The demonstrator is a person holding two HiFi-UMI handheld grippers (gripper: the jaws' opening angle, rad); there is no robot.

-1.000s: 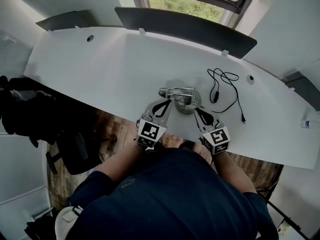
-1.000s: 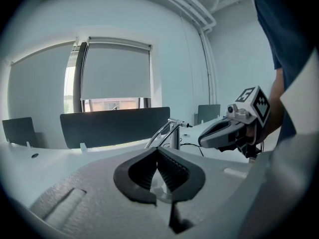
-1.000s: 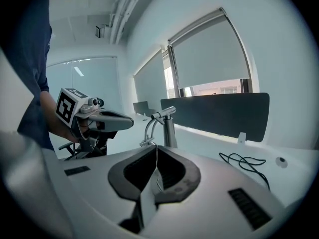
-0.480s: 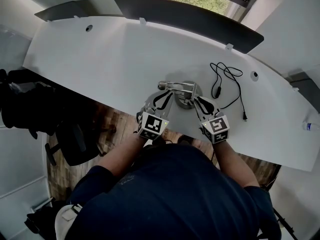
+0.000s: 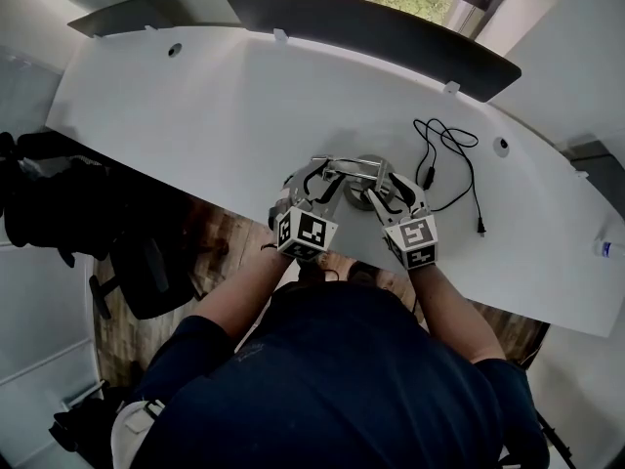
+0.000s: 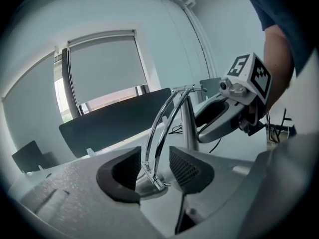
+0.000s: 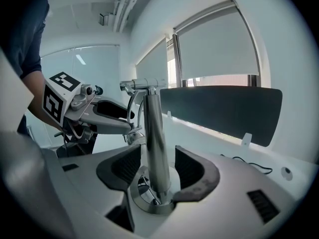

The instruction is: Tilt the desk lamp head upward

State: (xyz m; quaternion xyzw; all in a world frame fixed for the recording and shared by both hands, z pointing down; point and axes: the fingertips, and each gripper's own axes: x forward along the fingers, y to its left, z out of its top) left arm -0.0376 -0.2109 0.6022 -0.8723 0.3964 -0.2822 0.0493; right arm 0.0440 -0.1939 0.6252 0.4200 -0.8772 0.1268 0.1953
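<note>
While the left claw [image 6: 154, 167] around the lamp head [image 6: 141, 186] and the right claw [image 7: 157, 166] around its post [image 7: 152, 133] had just opened wide, gripping nothing, the chrome seemed stiff and slippery.

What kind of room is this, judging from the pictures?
Probably an office: a long white desk, a dark divider panel along its far edge, and a window with a roller blind behind it.

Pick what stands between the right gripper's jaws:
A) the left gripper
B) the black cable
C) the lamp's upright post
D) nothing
C: in the right gripper view the lamp's chrome post stands between the jaws of the right gripper. The jaws have just been opening and stand apart without clamping it.
</note>
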